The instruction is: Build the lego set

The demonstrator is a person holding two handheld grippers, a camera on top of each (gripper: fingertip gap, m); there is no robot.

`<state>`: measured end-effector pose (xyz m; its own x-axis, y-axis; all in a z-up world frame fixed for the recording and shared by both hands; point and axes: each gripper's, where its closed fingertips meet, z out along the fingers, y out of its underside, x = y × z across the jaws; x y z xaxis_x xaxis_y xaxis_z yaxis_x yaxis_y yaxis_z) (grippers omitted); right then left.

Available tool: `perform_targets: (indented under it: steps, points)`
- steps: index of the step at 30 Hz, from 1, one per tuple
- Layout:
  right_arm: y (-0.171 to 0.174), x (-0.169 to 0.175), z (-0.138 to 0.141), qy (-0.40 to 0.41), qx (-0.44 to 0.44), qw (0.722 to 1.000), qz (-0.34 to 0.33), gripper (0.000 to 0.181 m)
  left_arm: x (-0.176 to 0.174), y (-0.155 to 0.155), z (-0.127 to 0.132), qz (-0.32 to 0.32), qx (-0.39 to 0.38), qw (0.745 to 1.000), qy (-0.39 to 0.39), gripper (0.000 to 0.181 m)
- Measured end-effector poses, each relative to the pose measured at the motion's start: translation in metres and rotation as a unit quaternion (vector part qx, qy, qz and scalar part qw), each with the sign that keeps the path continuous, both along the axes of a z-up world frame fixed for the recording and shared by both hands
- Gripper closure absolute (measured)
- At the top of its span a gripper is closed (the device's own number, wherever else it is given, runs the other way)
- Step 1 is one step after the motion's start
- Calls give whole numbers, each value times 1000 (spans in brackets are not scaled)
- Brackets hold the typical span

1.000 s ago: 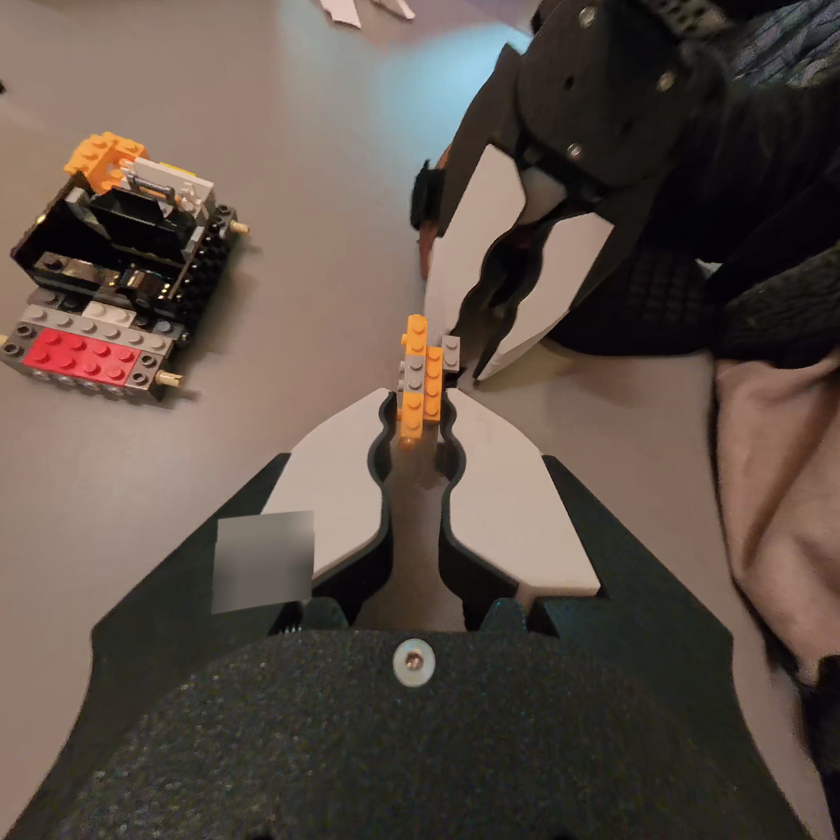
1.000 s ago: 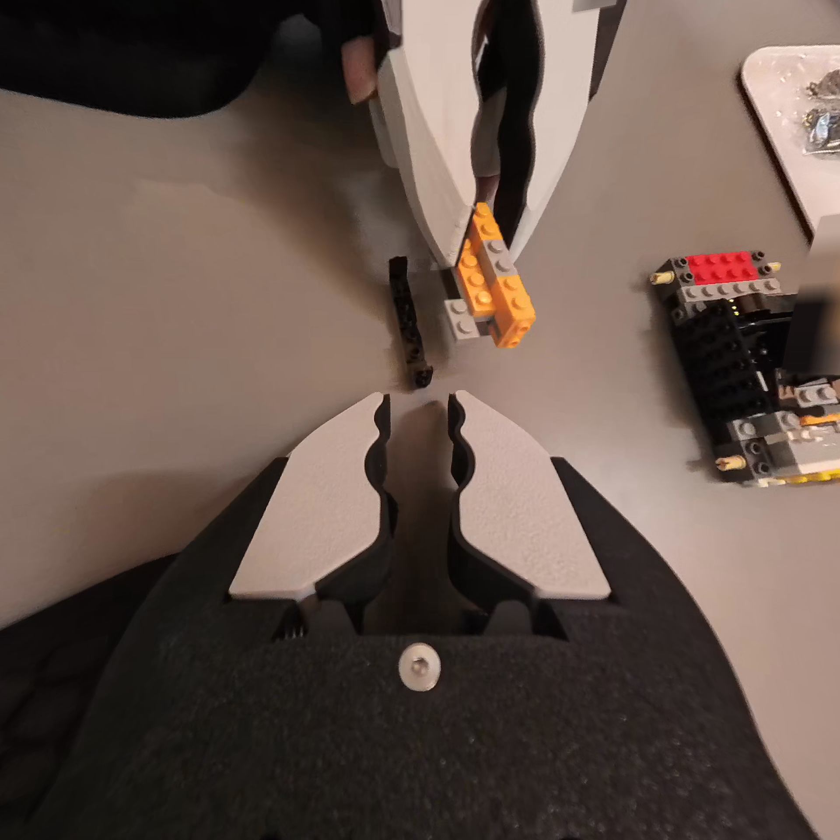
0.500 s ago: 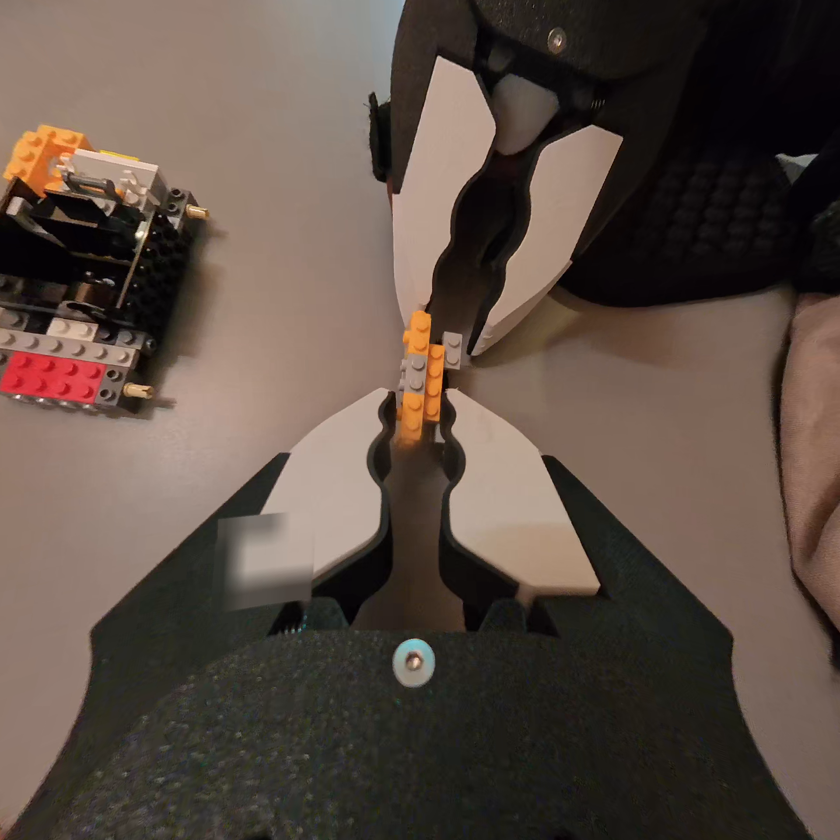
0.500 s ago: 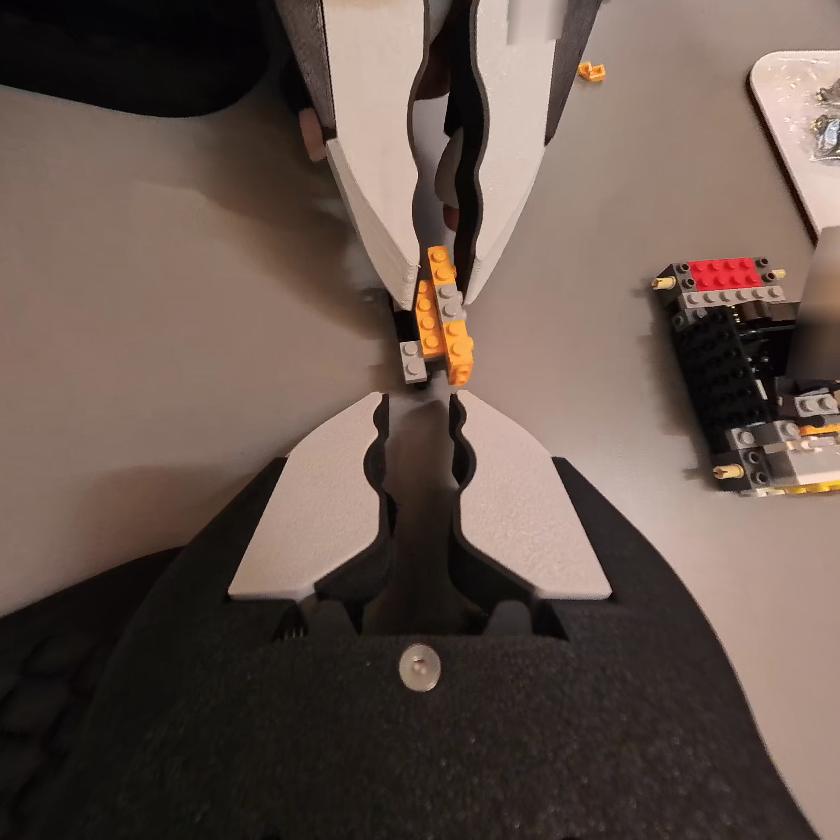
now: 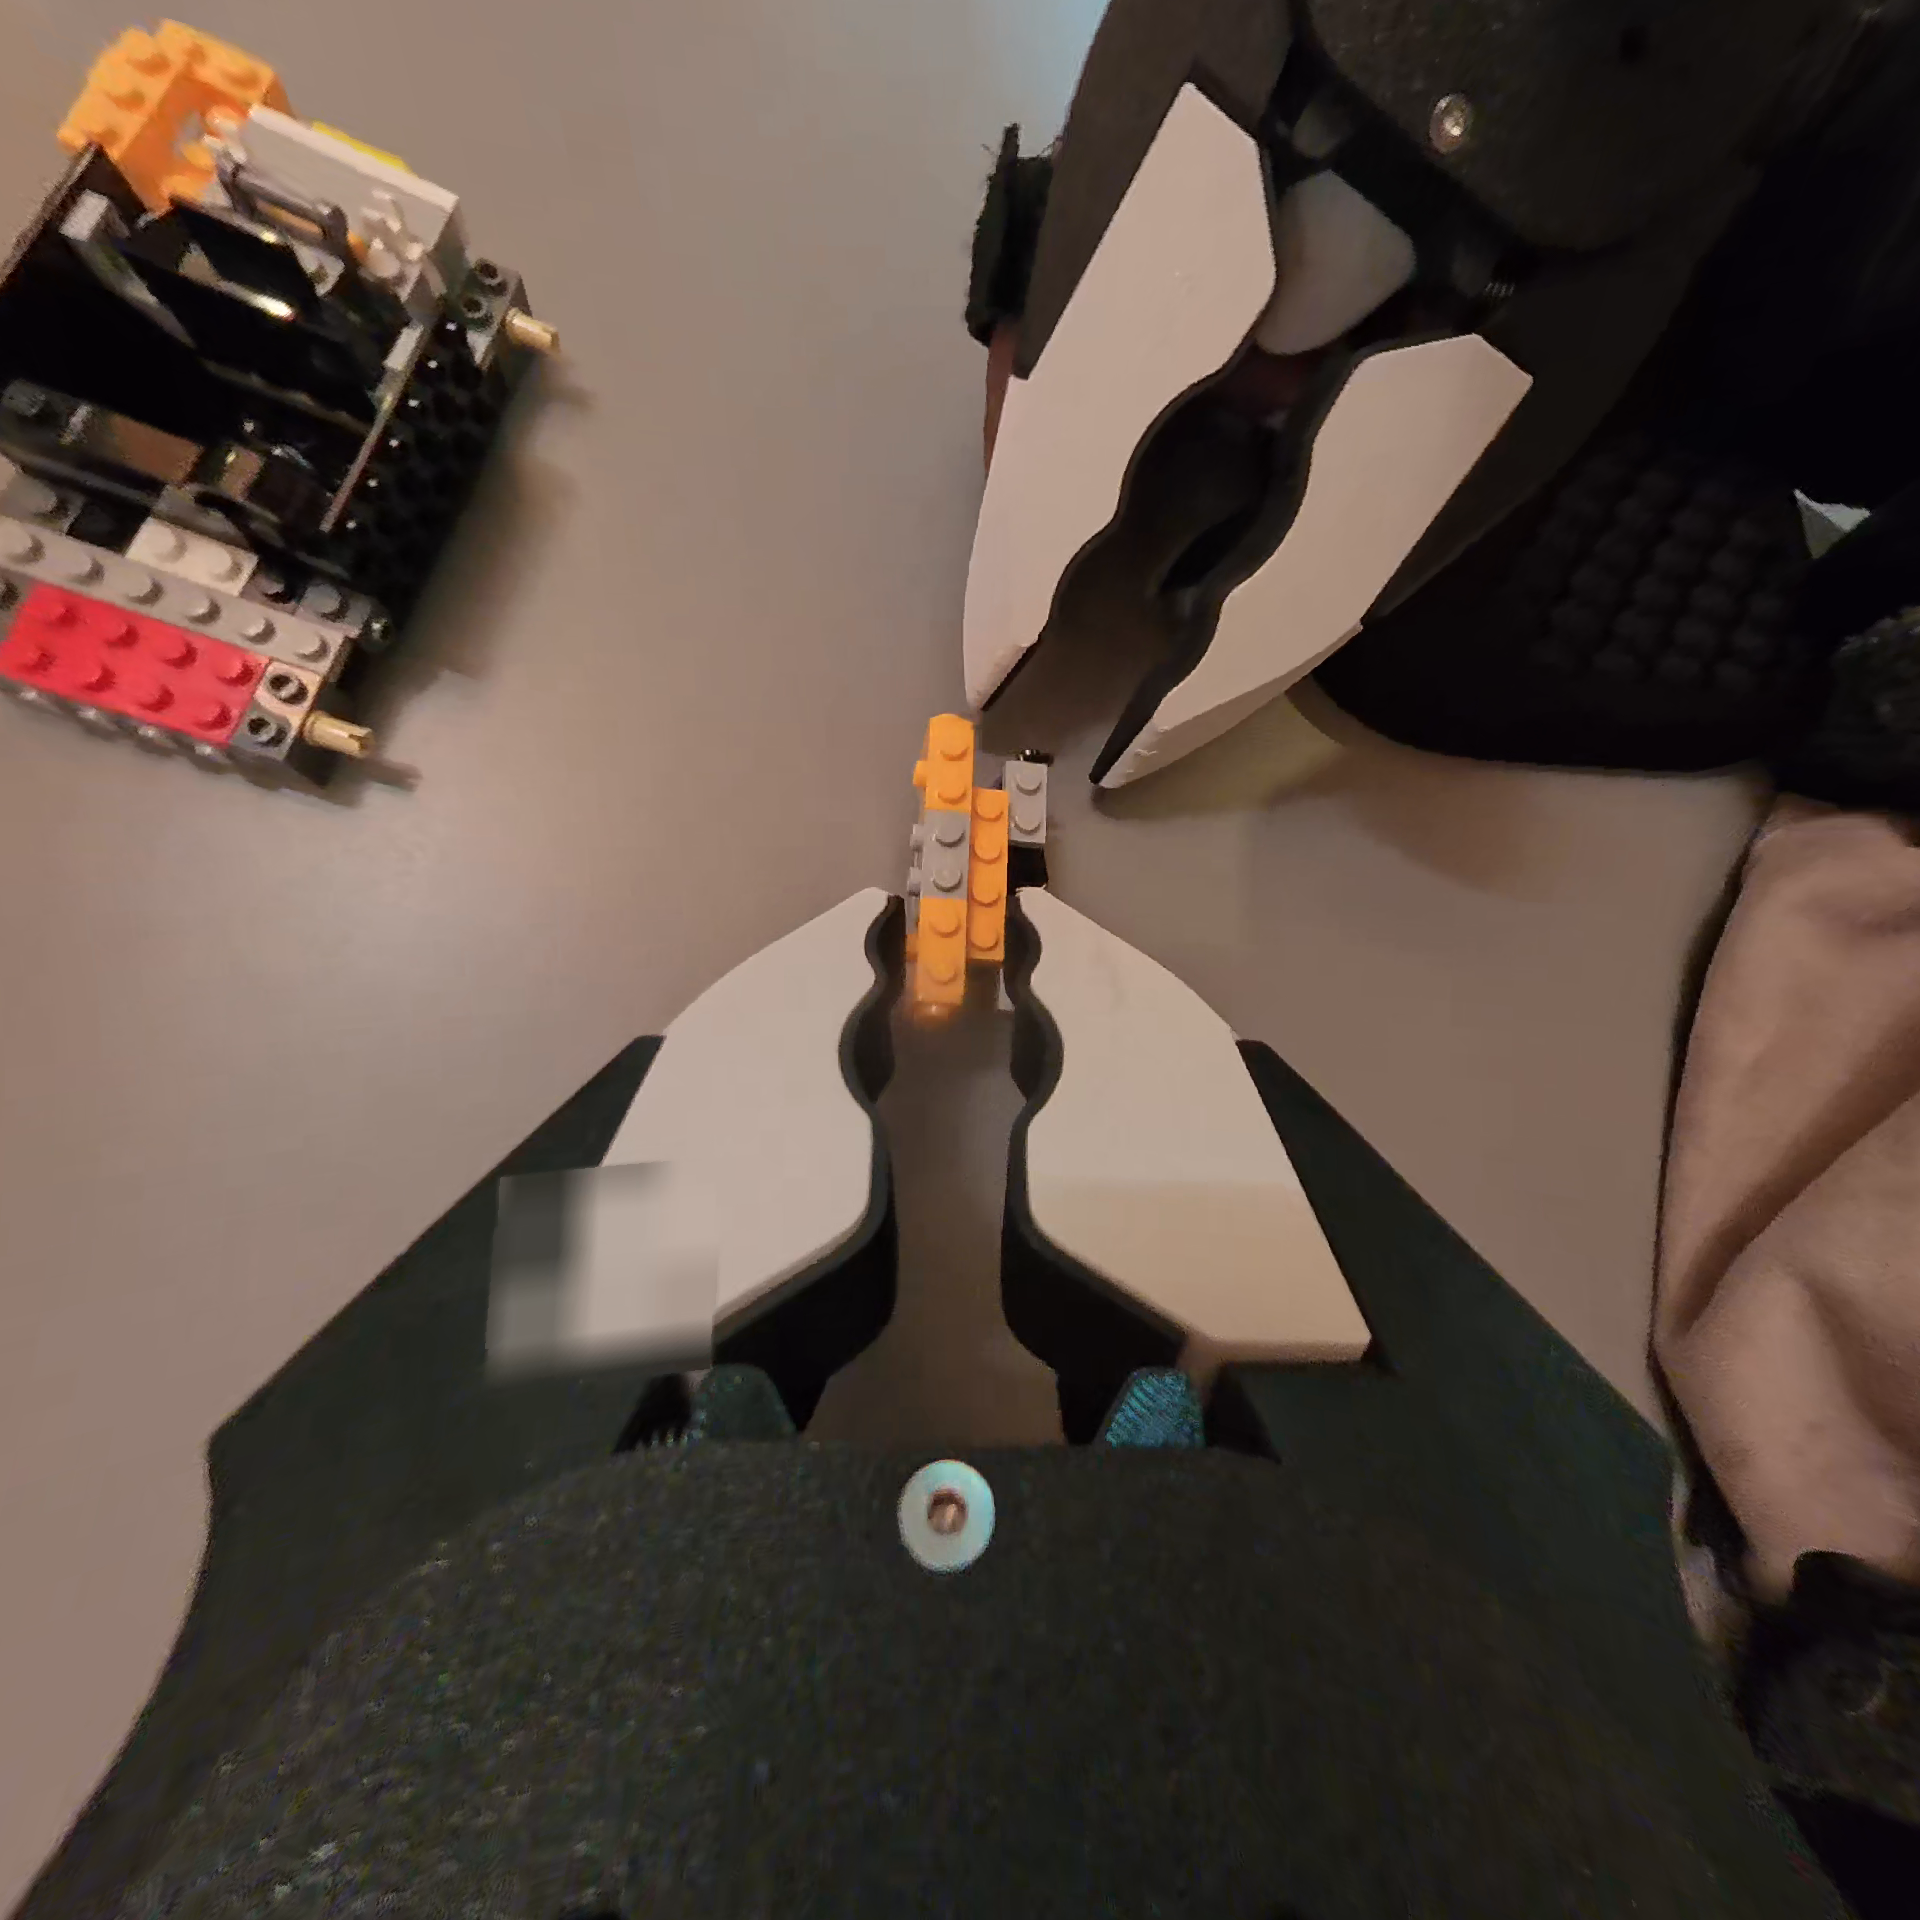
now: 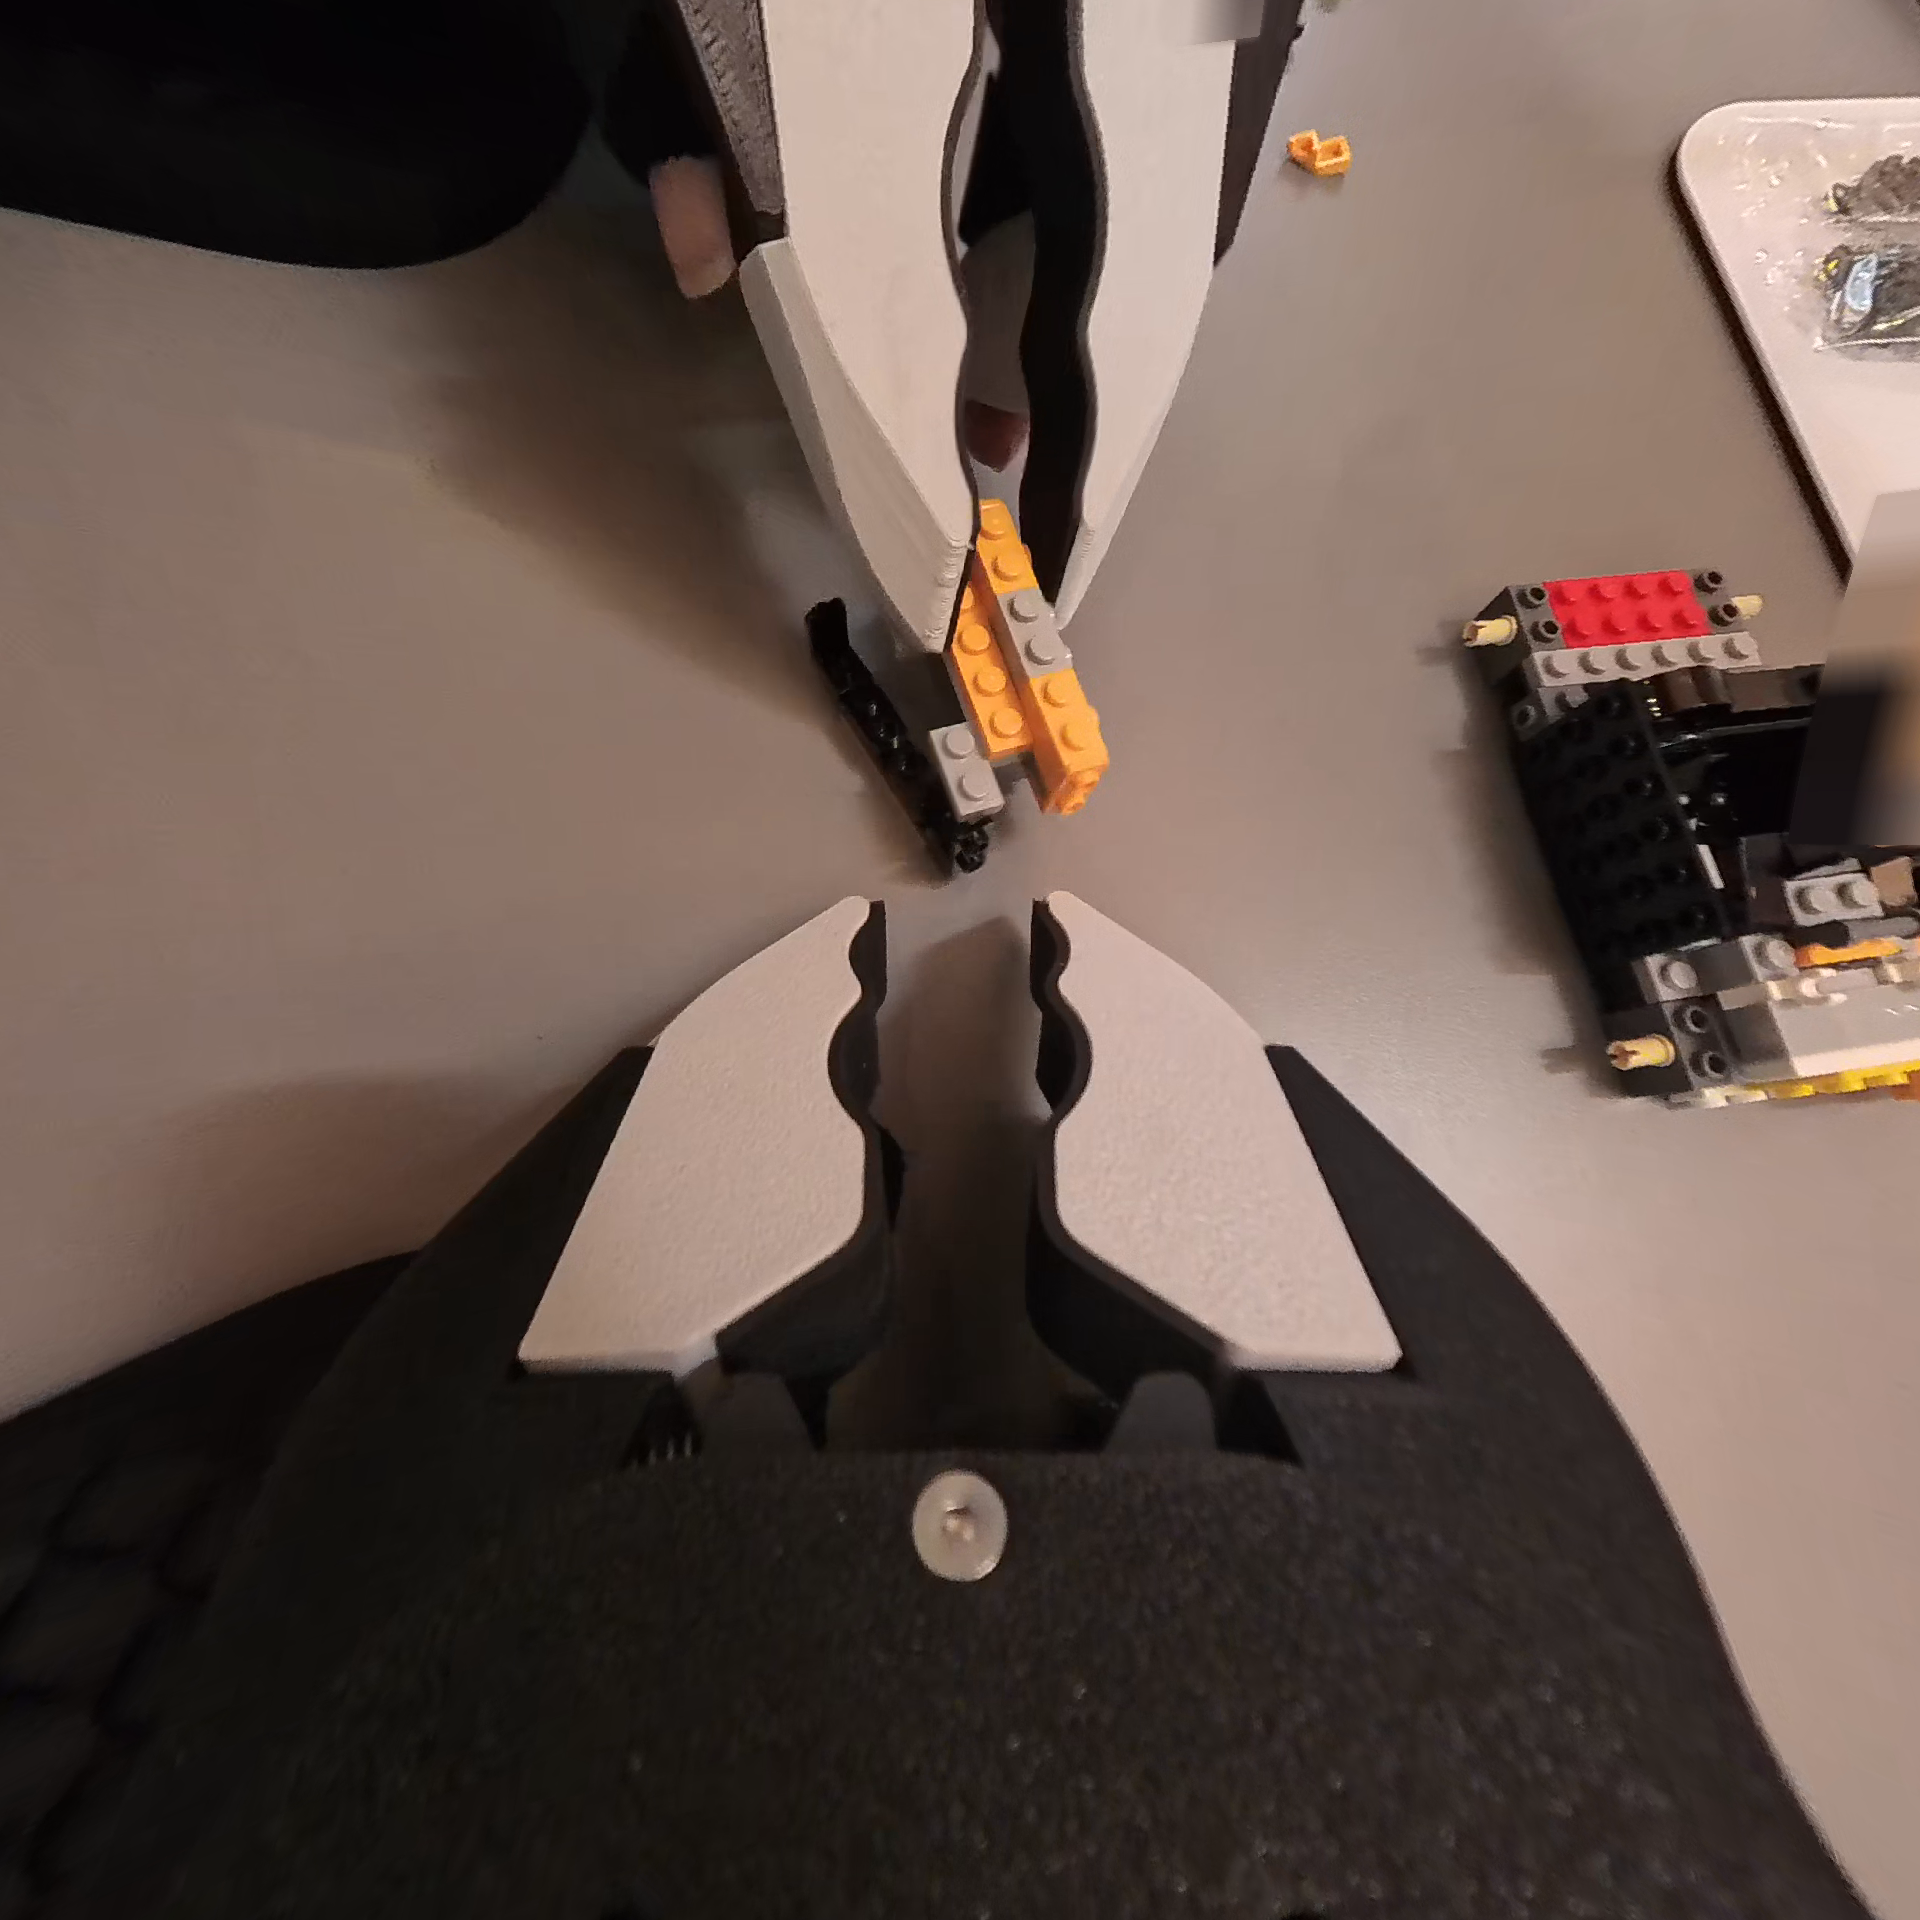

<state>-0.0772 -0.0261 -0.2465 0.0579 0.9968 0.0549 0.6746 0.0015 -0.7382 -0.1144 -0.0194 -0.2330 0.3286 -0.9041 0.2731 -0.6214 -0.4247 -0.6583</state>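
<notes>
Orange-and-grey brick assembly (image 5: 958, 862) clamped at its near end between narrow fingers of left gripper (image 5: 954, 914), far end sticking out above grey table (image 5: 675, 582). Right gripper (image 6: 958, 906) facing it tip to tip, fingers parted a little, nothing between them, just short of the assembly. Black studded beam (image 6: 894, 732) flat on table just beside and under the assembly. Partly built black, grey and red model (image 6: 1683, 831) well apart toward one table edge. Small orange piece (image 6: 1320, 151) lying alone farther off; pale tray (image 6: 1766, 312) near the corner.
</notes>
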Motion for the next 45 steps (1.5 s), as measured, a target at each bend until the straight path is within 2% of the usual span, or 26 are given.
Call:
perform_targets:
  steps: [11,21,30,34,38,41,45]
  points:
    - [2,-3,0,6,2,1000,-9,153,3,-6,-6,27,-29,999,24,163]
    - [2,-7,1,11,7,1000,-11,150,4,-10,-12,11,-8,999,44,162]
    - [1,-8,2,19,3,1000,-6,144,-1,-17,-3,-30,11,999,31,144]
    - [1,-8,3,23,-3,1000,-2,142,-5,-22,-14,-57,58,996,46,131]
    - [0,-8,4,24,-2,1000,-2,142,0,-20,-22,-62,101,992,45,134]
    - [0,-8,3,24,0,1000,-2,142,1,-16,-21,-61,124,989,48,150]
    - [0,-7,4,26,-1,1000,-4,142,1,-15,-21,-64,136,987,51,152]
